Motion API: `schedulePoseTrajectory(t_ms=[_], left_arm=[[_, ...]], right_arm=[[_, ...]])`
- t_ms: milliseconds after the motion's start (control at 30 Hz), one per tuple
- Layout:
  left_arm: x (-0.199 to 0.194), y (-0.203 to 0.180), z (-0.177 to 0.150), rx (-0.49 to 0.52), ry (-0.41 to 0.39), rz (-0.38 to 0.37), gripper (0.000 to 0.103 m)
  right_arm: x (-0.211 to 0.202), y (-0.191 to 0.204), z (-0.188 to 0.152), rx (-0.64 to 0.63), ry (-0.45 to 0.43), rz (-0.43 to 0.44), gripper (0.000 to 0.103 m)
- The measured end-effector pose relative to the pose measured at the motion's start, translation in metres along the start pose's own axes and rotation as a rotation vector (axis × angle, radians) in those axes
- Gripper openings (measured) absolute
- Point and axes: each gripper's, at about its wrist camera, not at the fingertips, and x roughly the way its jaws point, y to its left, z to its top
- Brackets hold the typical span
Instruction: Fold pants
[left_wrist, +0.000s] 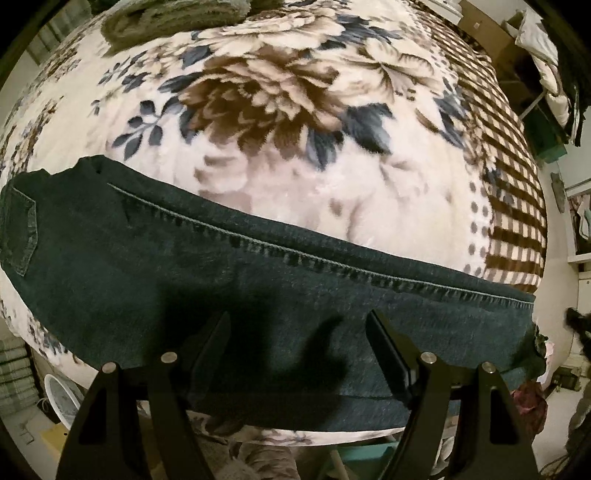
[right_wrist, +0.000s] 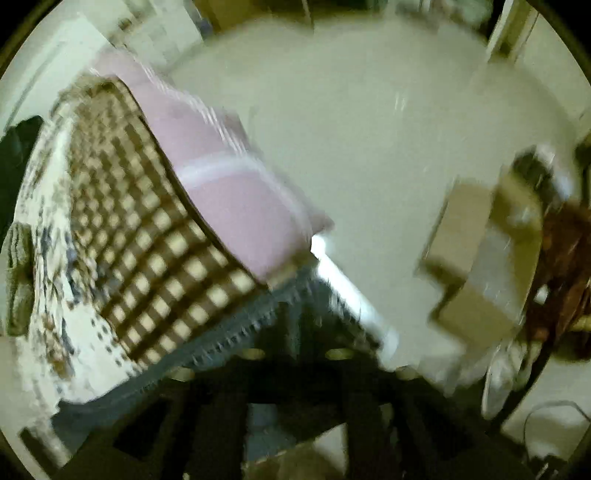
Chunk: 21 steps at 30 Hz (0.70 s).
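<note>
Dark denim pants (left_wrist: 184, 266) lie flat across a floral blanket (left_wrist: 277, 110) on a bed, with one stitched seam running left to right and a back pocket at the far left. My left gripper (left_wrist: 299, 336) hangs open just above the pants, with only its shadow on the cloth between the fingers. The right wrist view is badly blurred. In it the pants' hem end (right_wrist: 229, 332) lies at the bed's corner, with my right gripper (right_wrist: 306, 321) over it. How its jaws stand is lost in the blur.
A folded olive knit item (left_wrist: 166, 22) sits at the far side of the bed. The blanket's checked border (right_wrist: 147, 240) runs to the bed edge, with a pink sheet (right_wrist: 221, 184) below it. Cardboard boxes (right_wrist: 472, 258) stand on the pale floor (right_wrist: 369, 129).
</note>
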Motion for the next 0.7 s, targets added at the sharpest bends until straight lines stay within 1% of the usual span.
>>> schedulePoseTrajectory(t_ms=[33, 67, 100, 133, 167, 200, 233, 267, 300, 333, 433, 500, 567, 600, 633, 667, 700], left_arm=[[0.002, -0.002, 0.002, 0.000, 0.003, -0.001, 0.074], [0.005, -0.006, 0.005, 0.007, 0.004, 0.002, 0.074], [0.009, -0.011, 0.008, 0.020, 0.004, 0.010, 0.074], [0.014, -0.017, 0.009, 0.050, 0.007, 0.028, 0.074], [0.020, -0.022, 0.009, 0.072, 0.016, 0.043, 0.074], [0.026, -0.026, 0.009, 0.098, 0.029, 0.055, 0.077], [0.035, -0.033, 0.010, 0.132, 0.049, 0.059, 0.089], [0.040, -0.035, 0.010, 0.148, 0.059, 0.056, 0.091], [0.046, -0.039, 0.011, 0.167, 0.073, 0.053, 0.091], [0.049, -0.040, 0.012, 0.175, 0.077, 0.055, 0.091], [0.047, -0.038, 0.013, 0.166, 0.065, 0.038, 0.091], [0.042, -0.035, 0.019, 0.150, 0.056, 0.029, 0.091], [0.038, -0.031, 0.025, 0.134, 0.058, 0.020, 0.091], [0.038, -0.030, 0.027, 0.124, 0.061, 0.015, 0.091], [0.039, -0.029, 0.028, 0.118, 0.066, 0.012, 0.091], [0.040, -0.025, 0.033, 0.116, 0.074, 0.012, 0.091], [0.043, -0.025, 0.034, 0.116, 0.082, 0.014, 0.091]], right_arm=[[0.007, -0.004, -0.001, 0.004, 0.022, 0.001, 0.066], [0.020, -0.008, 0.000, 0.001, 0.058, 0.015, 0.073], [0.032, -0.010, 0.001, -0.004, 0.099, 0.009, 0.073], [0.048, -0.012, -0.002, -0.015, 0.157, -0.023, 0.073], [0.057, -0.013, -0.005, -0.023, 0.179, -0.048, 0.070], [0.062, -0.011, -0.008, -0.031, 0.182, -0.060, 0.053], [0.065, -0.009, -0.011, -0.054, 0.180, -0.075, 0.038], [0.064, -0.005, -0.014, -0.074, 0.154, -0.084, 0.000], [0.060, 0.001, -0.017, -0.098, 0.122, -0.120, 0.000], [0.057, 0.005, -0.021, -0.116, 0.092, -0.135, 0.000], [0.029, 0.020, -0.027, -0.174, -0.036, -0.166, 0.000], [0.006, 0.025, -0.028, -0.173, -0.111, -0.157, 0.000], [-0.007, 0.021, -0.022, -0.148, -0.123, -0.116, 0.000], [-0.005, 0.017, -0.016, -0.130, -0.097, -0.088, 0.001], [0.003, 0.012, -0.010, -0.113, -0.047, -0.068, 0.004], [0.011, 0.006, -0.005, -0.091, 0.004, -0.058, 0.026], [0.021, -0.002, -0.002, -0.063, 0.045, -0.046, 0.062]])
